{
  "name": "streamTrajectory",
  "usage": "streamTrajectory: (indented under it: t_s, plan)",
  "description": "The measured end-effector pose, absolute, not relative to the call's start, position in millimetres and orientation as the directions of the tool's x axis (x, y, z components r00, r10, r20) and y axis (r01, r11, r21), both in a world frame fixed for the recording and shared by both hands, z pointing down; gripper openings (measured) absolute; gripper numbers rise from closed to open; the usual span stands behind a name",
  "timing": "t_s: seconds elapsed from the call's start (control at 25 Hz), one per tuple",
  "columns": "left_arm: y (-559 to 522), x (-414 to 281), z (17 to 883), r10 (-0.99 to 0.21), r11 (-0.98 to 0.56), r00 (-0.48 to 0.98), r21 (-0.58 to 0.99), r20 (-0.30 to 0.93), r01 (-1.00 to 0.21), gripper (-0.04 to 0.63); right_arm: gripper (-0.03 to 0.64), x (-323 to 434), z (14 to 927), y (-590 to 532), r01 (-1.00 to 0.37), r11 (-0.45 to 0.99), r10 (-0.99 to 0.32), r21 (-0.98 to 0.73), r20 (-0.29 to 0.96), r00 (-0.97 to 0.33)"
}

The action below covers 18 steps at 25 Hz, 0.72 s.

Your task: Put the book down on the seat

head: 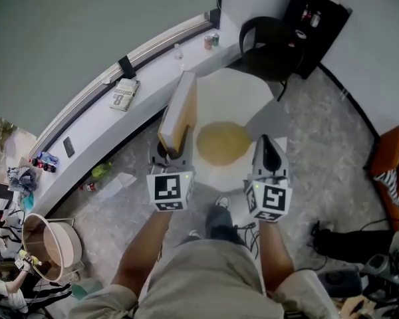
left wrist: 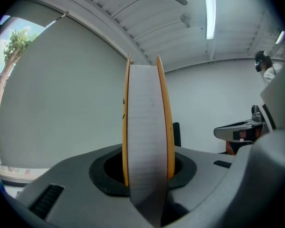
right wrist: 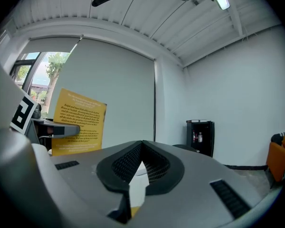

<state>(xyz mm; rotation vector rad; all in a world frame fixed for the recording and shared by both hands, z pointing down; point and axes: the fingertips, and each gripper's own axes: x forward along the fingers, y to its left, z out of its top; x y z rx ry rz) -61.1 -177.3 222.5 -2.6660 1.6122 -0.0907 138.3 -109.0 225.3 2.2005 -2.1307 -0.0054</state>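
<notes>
left gripper [head: 175,153] clamped on the book [head: 179,115], upright in the air just left of the yellow seat [head: 223,143]. right gripper [head: 268,153] pinched closed, empty. risk: gripped only at its lower end, the book could tilt, land on edge and topple off.

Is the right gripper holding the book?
No, the book stands clamped in the left gripper, while the right gripper is shut on nothing.
</notes>
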Motion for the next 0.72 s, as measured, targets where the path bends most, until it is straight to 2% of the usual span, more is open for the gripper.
streamTrajectory:
  t_s: [0.36,0.72]
  plan:
    - [-255,10,246,-0.893,-0.444,0.439,-0.044,0.096,-0.895,0.150,0.005,204,245,-198,-1.000,0.010,-0.995,0.026,0.095,-0.007]
    - [-294,35,322,-0.879,-0.405,0.417,0.100,0.231,-0.909,0.150,0.003,225,299,-250,-0.997,0.078,-0.978,0.005,0.195,-0.076]
